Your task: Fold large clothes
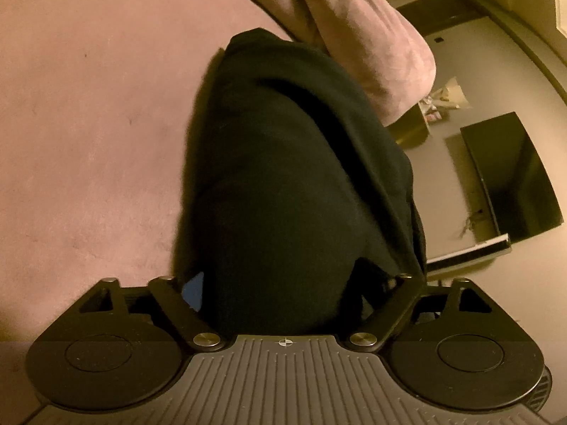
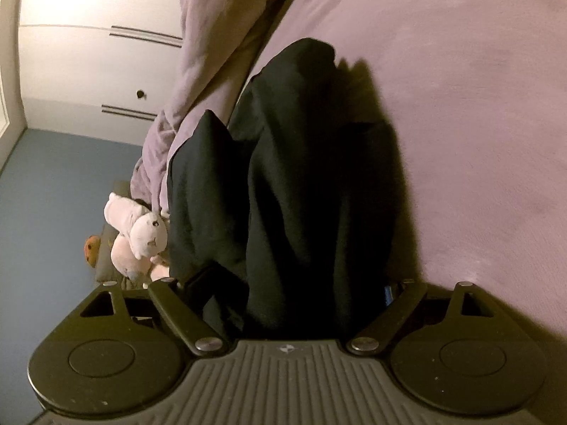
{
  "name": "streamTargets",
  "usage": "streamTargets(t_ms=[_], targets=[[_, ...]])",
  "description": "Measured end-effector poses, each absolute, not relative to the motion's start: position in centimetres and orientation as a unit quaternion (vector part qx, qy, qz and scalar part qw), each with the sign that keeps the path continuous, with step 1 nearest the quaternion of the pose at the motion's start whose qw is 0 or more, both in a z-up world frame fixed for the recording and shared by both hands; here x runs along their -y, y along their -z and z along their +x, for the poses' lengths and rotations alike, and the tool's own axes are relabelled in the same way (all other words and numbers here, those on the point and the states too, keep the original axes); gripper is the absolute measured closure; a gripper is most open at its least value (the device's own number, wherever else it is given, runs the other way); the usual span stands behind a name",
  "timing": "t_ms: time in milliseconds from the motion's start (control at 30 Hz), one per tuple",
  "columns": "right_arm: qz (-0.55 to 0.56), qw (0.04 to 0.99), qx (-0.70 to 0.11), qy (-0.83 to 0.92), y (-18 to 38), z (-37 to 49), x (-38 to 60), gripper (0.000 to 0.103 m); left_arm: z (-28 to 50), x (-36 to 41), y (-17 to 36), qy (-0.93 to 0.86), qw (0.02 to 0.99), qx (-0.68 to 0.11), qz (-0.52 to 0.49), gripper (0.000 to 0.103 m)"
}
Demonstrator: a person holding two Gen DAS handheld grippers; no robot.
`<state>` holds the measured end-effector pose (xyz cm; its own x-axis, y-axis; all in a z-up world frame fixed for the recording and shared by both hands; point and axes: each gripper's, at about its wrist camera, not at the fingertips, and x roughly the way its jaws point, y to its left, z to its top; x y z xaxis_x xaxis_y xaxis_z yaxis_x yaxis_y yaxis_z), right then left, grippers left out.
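A large black garment [image 1: 283, 163] hangs from my left gripper [image 1: 280, 290] and stretches away over the pink bed sheet [image 1: 88, 124]. The gripper is shut on the cloth, and the fabric hides its fingertips; a bit of blue pad shows at the left. In the right wrist view the same black garment [image 2: 304, 177] fills the space between the fingers of my right gripper [image 2: 294, 290], which is shut on it. The cloth falls in thick folds toward the sheet [image 2: 478, 124], casting a shadow on it.
A pink duvet [image 1: 372, 42] is bunched at the bed's far edge; it also shows in the right wrist view [image 2: 212, 35]. A dark TV screen [image 1: 514, 177] and clutter stand beyond the bed. Plush toys [image 2: 138, 233] lie by the bed, with a white wardrobe [image 2: 88, 53] behind.
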<state>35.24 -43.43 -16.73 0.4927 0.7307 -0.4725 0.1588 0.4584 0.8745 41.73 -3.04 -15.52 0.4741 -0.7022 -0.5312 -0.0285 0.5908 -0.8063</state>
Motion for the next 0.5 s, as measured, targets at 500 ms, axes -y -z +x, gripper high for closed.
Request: streamTargets(t_ms=[500], targets=[[0.468, 0.731, -0.447, -0.216, 14.6, 34.4, 42.8, 0.04, 40.6, 2.0, 12.9, 0.242, 0.774, -0.435, -0.391, 0.031]])
